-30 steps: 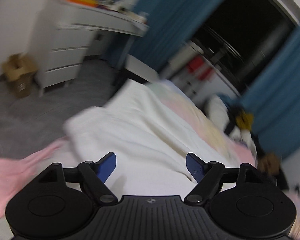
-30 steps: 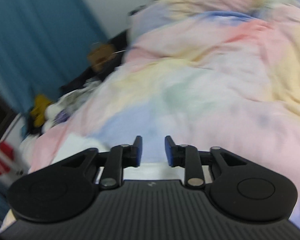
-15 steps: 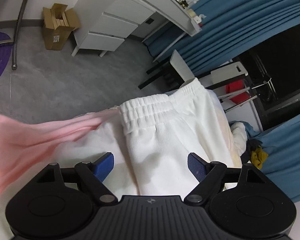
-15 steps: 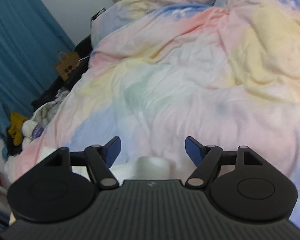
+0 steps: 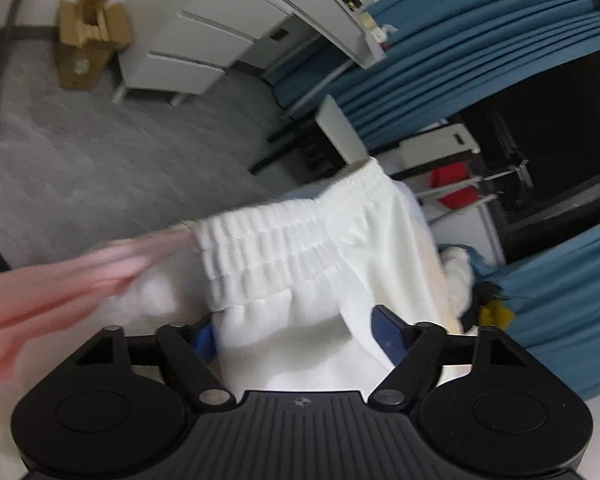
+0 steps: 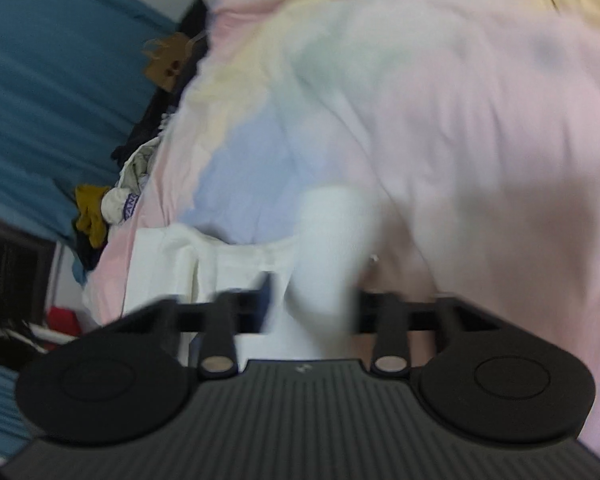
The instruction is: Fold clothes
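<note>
White trousers [image 5: 316, 272] are spread on the bed, the gathered waistband [image 5: 268, 240] lying at the far end of the left wrist view, near the bed's edge above the grey floor [image 5: 100, 168]. The left claw [image 5: 296, 336] is seen with its blue pads wide apart; its jaws have just been closing a little, and a fold of the white cloth rises between them. Whether the pads press the cloth cannot be told, though the right pad looks clear of it. A blurred pink garment [image 5: 60, 284] lies to the left of the trousers, touching the waistband. Beyond the floor a white chest of drawers [image 5: 188, 44] and a cardboard box [image 5: 88, 52] are seen, with blue curtains [image 5: 480, 40] to the right.

In the right wrist view the right claw [image 6: 312, 300] has just been closing and is clenched on a bunch of the white trousers [image 6: 324, 248], the cloth standing up between the blurred fingers. The pastel bedcover [image 6: 440, 128] fills the far and right part of the view
</note>
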Demonstrator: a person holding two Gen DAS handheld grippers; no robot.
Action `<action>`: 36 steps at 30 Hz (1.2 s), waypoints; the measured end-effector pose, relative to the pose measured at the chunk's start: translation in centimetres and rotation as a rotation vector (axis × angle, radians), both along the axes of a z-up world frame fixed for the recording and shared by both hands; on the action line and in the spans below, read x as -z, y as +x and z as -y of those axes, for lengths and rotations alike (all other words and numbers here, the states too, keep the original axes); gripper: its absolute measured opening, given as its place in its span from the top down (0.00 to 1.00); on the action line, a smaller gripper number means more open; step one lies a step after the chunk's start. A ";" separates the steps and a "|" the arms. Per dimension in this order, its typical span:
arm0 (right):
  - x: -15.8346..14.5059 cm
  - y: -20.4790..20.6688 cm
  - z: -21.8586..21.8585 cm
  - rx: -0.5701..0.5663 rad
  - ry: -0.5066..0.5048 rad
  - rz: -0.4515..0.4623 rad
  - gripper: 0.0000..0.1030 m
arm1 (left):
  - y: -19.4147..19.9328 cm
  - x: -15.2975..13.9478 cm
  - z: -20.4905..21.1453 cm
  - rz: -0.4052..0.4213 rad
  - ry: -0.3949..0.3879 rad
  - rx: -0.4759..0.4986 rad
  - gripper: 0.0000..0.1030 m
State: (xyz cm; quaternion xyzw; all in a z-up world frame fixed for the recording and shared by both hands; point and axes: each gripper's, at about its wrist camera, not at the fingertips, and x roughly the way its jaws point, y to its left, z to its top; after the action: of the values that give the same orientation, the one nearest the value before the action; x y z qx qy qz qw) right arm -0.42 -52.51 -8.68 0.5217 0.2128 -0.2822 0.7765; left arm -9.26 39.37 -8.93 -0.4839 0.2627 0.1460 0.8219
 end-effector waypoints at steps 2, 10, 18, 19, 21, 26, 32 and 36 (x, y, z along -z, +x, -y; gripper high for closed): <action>-0.7 0.4 -0.2 -0.013 -0.044 -0.004 0.92 | 0.2 -0.4 0.6 -0.002 0.033 -0.005 0.52; -3.6 -0.9 0.2 0.008 -0.133 0.096 0.95 | -0.8 -4.6 0.5 0.015 0.058 -0.005 0.93; -8.4 3.7 0.2 -0.015 -0.156 0.174 0.95 | 3.0 -11.1 -0.7 0.083 0.040 -0.039 0.94; -9.1 5.2 0.2 -0.023 -0.162 0.176 0.95 | 4.6 -11.6 -0.8 0.079 0.039 -0.048 0.94; -10.3 8.7 0.0 -0.040 -0.187 0.168 0.95 | 7.9 -12.4 -0.9 0.072 0.037 -0.066 0.94; -11.0 19.1 -0.8 -0.083 -0.243 0.098 0.95 | 17.8 -13.2 -1.2 0.030 0.075 -0.092 0.94; -6.6 30.8 -1.4 -0.138 -0.270 -0.029 0.95 | 30.7 -10.7 -0.3 -0.106 0.198 -0.071 0.94; -3.8 35.6 -2.4 -0.202 -0.333 -0.078 0.94 | 37.0 -8.3 0.6 -0.196 0.268 -0.054 0.93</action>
State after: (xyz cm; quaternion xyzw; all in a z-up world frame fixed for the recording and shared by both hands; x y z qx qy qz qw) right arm 35.21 -50.08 -4.90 0.3510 0.2441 -0.2542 0.8675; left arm 27.74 38.80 -0.67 -0.3601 0.3066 0.2481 0.8455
